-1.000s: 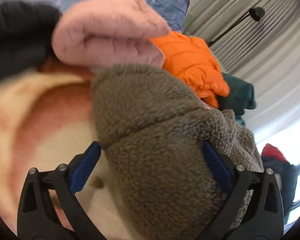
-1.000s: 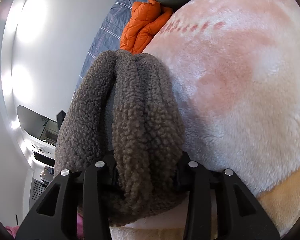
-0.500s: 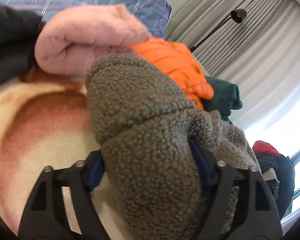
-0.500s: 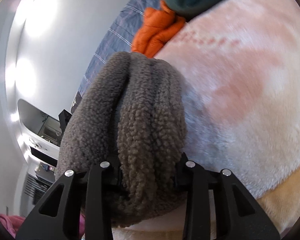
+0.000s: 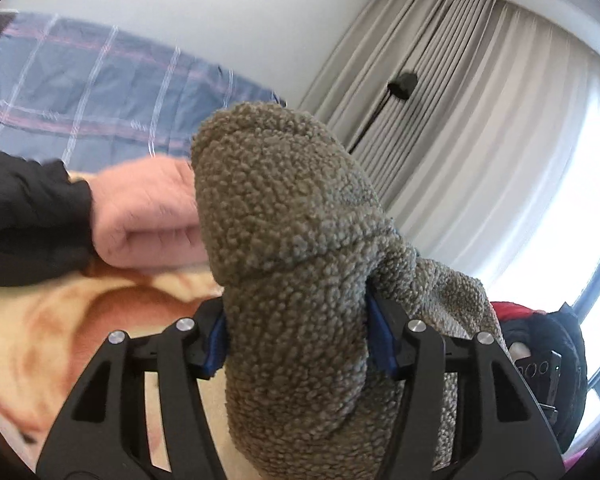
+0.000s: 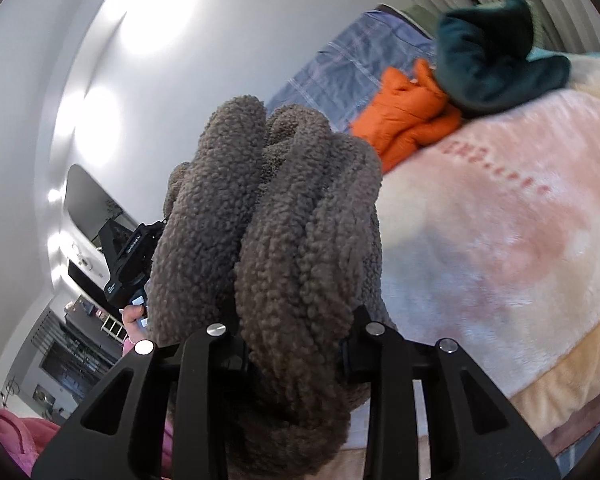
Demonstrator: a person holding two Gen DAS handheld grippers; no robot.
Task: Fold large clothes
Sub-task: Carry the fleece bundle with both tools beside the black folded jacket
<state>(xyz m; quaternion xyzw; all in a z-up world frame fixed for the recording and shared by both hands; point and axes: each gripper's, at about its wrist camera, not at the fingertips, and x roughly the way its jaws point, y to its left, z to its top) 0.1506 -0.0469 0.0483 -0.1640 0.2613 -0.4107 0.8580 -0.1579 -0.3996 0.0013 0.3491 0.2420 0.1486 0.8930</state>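
Note:
A thick grey-brown fleece garment (image 5: pixel 292 248) fills the middle of the left wrist view. My left gripper (image 5: pixel 298 344) is shut on a bunched fold of it and holds it up above the bed. The same fleece garment (image 6: pixel 276 240) fills the right wrist view, where my right gripper (image 6: pixel 296 354) is shut on another bunched fold, also lifted. The fingertips of both grippers are buried in the fleece.
A peach and pink plush blanket (image 6: pixel 500 240) covers the bed. On it lie a folded pink garment (image 5: pixel 148 216), a black garment (image 5: pixel 24 220), an orange puffer jacket (image 6: pixel 408 108) and a dark teal garment (image 6: pixel 492 64). A blue plaid pillow (image 5: pixel 80 92), curtains (image 5: pixel 480 100).
My left gripper closed on the fleece fold. Both grippers have lifted the fleece up from the blanket, and the views now tilt toward the wall and curtains.

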